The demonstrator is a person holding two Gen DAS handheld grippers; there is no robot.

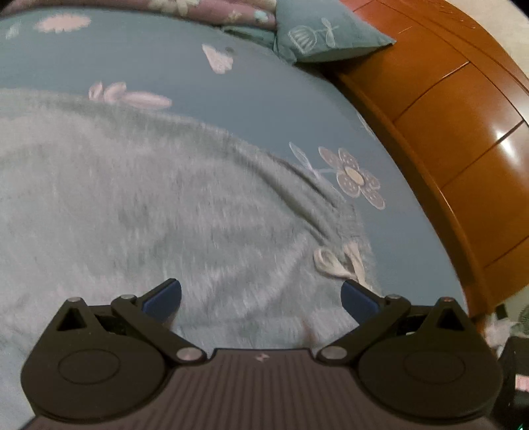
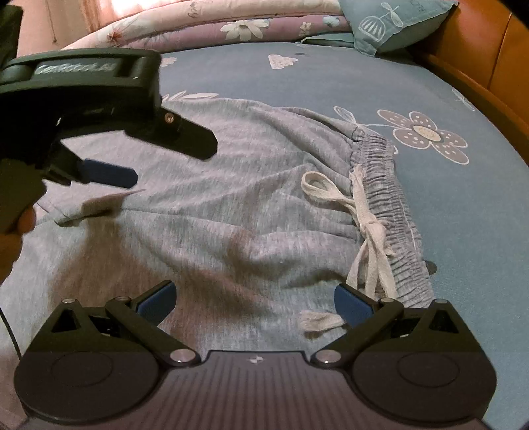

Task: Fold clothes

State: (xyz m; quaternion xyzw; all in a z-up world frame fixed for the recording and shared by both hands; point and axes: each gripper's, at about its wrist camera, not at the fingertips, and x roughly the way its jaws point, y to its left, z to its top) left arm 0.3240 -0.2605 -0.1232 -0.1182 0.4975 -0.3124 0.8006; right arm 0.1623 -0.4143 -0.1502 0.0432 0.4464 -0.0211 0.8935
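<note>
Item: grey sweatpants (image 2: 211, 211), marl knit, lying spread and rumpled on a blue bed sheet (image 2: 330, 82) printed with pale flowers; in the right wrist view the garment fills the centre and runs off the frame at 8 to 9 o'clock. Elastic waistband (image 2: 383, 185), gathered, at 3 o'clock of the cloth, running from about 1 to 4 o'clock. White drawstring (image 2: 370, 231), tied in a bow, lies on the cloth just beside the waistband, one loop toward 12 o'clock, frayed ends toward 5 o'clock. A cuff or hem edge (image 2: 66, 215) is turned up at 9 o'clock. Left gripper (image 2: 158, 158), seen in the right wrist view at 10 o'clock, black with blue pads, fingers spread apart and nothing between them, hovering above the cloth near the hem edge; a hand (image 2: 16, 231) holds its grip at the frame edge. Right gripper (image 2: 254, 297), at 6 o'clock in its own view, fingers wide apart, empty, low over the cloth with the drawstring ends just inside its right finger. In the left wrist view the picture is blurred: grey cloth from 7 to 3 o'clock, drawstring loop at 4 o'clock by the right pad, left tool again wide and holding nothing. Surroundings: teal pillow (image 2: 393, 23) at 1 o'clock; folded floral quilt (image 2: 231, 26) at 12 o'clock; orange-brown wooden bed frame (image 1: 463, 115) along 1 to 4 o'clock in the left wrist view.
</note>
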